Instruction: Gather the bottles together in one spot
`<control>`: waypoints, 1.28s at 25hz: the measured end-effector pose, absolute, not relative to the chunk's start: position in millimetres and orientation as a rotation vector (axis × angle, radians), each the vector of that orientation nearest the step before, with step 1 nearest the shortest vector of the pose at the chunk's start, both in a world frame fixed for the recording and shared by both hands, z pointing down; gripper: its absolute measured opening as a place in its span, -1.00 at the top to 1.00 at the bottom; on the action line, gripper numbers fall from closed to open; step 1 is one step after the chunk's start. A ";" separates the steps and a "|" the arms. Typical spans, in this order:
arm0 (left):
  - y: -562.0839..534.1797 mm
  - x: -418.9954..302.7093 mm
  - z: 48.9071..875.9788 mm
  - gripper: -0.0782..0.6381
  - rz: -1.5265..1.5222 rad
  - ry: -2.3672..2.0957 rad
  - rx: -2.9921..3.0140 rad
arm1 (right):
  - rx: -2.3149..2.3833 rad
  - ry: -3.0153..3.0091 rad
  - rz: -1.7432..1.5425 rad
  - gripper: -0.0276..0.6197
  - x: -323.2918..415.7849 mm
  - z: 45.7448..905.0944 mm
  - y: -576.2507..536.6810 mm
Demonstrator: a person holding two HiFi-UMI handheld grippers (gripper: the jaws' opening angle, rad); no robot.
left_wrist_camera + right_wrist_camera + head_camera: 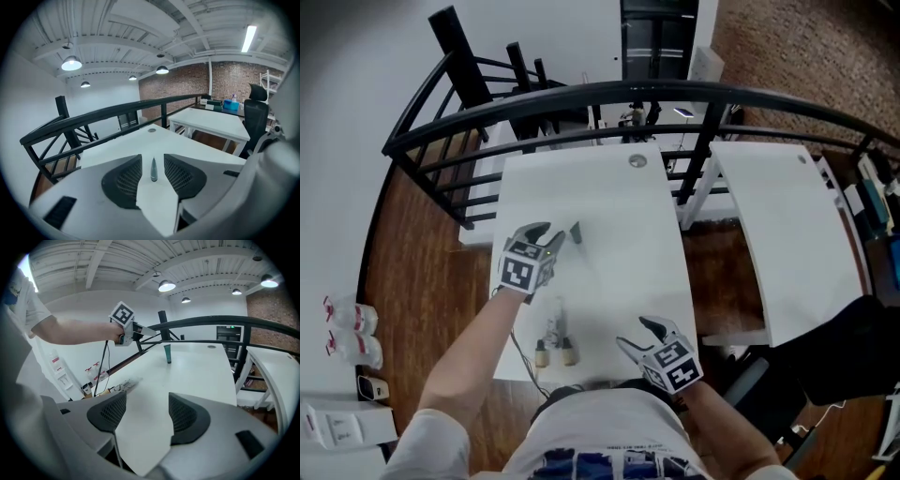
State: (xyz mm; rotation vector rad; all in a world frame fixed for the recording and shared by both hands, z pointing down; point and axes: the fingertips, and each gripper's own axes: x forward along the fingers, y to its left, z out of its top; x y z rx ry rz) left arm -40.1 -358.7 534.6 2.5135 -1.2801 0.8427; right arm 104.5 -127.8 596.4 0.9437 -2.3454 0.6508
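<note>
The slim teal bottle [576,232] stands upright toward the middle of the white bench [619,216], well apart from the two small clear bottles [555,349] with tan caps that lie side by side near the front edge. It looks light and stiff, probably plastic though the view is too small to be sure, and being tall and narrow it should tip at a slight knock. The best hold is across the middle of its body, squeezed gently. The lying pair will likely roll if nudged. The left gripper [551,234] hovers just short of the teal bottle with its jaws apart. The bottle lines up in the gap but beyond the tips, untouched. The right gripper [635,332] sits near the front edge, to the right of the lying pair, jaws apart and empty.
</note>
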 end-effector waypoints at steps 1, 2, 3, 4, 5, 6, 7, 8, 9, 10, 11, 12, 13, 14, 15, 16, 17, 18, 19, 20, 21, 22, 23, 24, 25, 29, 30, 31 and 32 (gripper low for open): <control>-345.9 -43.7 522.2 0.38 0.801 -1.281 2.536 | 0.952 -2.346 0.651 -0.03 99.9 592.5 -124.1; -331.5 -48.1 509.6 0.38 0.763 -1.281 2.553 | 0.961 -2.348 0.654 -0.03 95.6 588.0 -120.1; -315.3 -53.6 497.3 0.38 0.728 -1.280 2.560 | 0.972 -2.350 0.660 -0.03 91.7 583.2 -115.3; -297.8 -60.5 486.0 0.38 0.694 -1.279 2.562 | 0.984 -2.351 0.669 -0.03 87.9 578.4 -109.2; -279.7 -68.8 476.2 0.38 0.663 -1.278 2.560 | 0.995 -2.351 0.678 -0.03 84.1 574.1 -102.1; -261.2 -78.2 468.2 0.38 0.642 -1.278 2.558 | 1.004 -2.351 0.683 -0.03 80.2 570.2 -94.7; -242.8 -88.1 461.6 0.38 0.631 -1.280 2.556 | 1.011 -2.349 0.683 -0.03 76.3 566.7 -87.7; -224.5 -97.9 456.0 0.38 0.626 -1.283 2.556 | 1.016 -2.347 0.677 -0.03 72.5 563.1 -81.5; -206.3 -106.9 450.9 0.38 0.621 -1.287 2.557 | 1.023 -2.344 0.667 -0.03 68.8 559.2 -75.8; -188.1 -115.4 446.3 0.38 0.612 -1.290 2.558 | 1.032 -2.343 0.656 -0.03 65.0 554.4 -70.6; -170.3 -124.2 442.1 0.38 0.596 -1.294 2.558 | 1.044 -2.345 0.645 -0.03 60.9 548.8 -65.9; -153.2 -133.8 438.0 0.38 0.571 -1.300 2.553 | 1.059 -2.351 0.635 -0.03 56.5 542.7 -61.7; -136.7 -144.1 433.9 0.38 0.535 -1.306 2.545 | 1.076 -2.362 0.628 -0.03 51.7 536.7 -57.8; -120.8 -154.5 430.0 0.38 0.495 -1.310 2.535 | 1.092 -2.376 0.623 -0.02 46.9 531.2 -54.0; -105.1 -164.7 426.5 0.38 0.459 -1.312 2.526 | 1.109 -2.388 0.619 -0.02 42.4 526.4 -49.7; -89.8 -175.0 423.8 0.38 0.432 -1.314 2.518 | 1.126 -2.397 0.616 -0.02 38.2 522.1 -44.6; -75.4 -185.2 421.7 0.38 0.411 -1.320 2.508 | 1.142 -2.401 0.612 -0.02 34.2 518.0 -38.7; -61.9 -194.8 420.6 0.38 0.394 -1.325 2.495 | 1.159 -2.402 0.608 -0.02 30.8 514.0 -32.4; -49.5 -202.6 420.7 0.38 0.381 -1.326 2.482 | 1.176 -2.400 0.603 -0.03 28.0 510.4 -26.0; -37.9 -208.0 422.3 0.38 0.376 -1.322 2.471 | 1.193 -2.398 0.599 -0.03 25.8 507.1 -19.6; -27.2 -211.0 425.7 0.38 0.379 -1.314 2.464 | 1.211 -2.396 0.595 -0.02 24.1 503.6 -13.4; -17.4 -212.0 430.8 0.38 0.388 -1.301 2.462 | 1.233 -2.395 0.590 -0.03 22.8 499.9 -7.5; -8.6 -211.3 437.0 0.38 0.401 -1.282 2.464 | 1.257 -2.392 0.585 -0.02 21.9 496.3 -1.6; -0.5 -209.4 443.4 0.38 0.411 -1.256 2.467 | 1.281 -2.388 0.579 -0.02 21.2 493.0 4.4; 6.7 -206.9 449.1 0.38 0.415 -1.229 2.470 | 1.303 -2.383 0.573 -0.02 20.6 489.8 10.6; 28.0 -202.9 457.8 0.38 0.403 -1.154 2.485 | 1.357 -2.368 0.530 -0.02 13.0 475.6 32.5; 32.3 -203.0 458.7 0.38 0.401 -1.134 2.491 | 1.362 -2.366 0.521 -0.02 9.5 472.5 37.1; 36.9 -202.8 459.8 0.38 0.401 -1.110 2.496 | 1.363 -2.364 0.514 -0.02 5.8 470.0 41.5; 41.6 -202.4 460.9 0.38 0.402 -1.087 2.500 | 1.360 -2.361 0.507 -0.02 2.2 468.3 45.9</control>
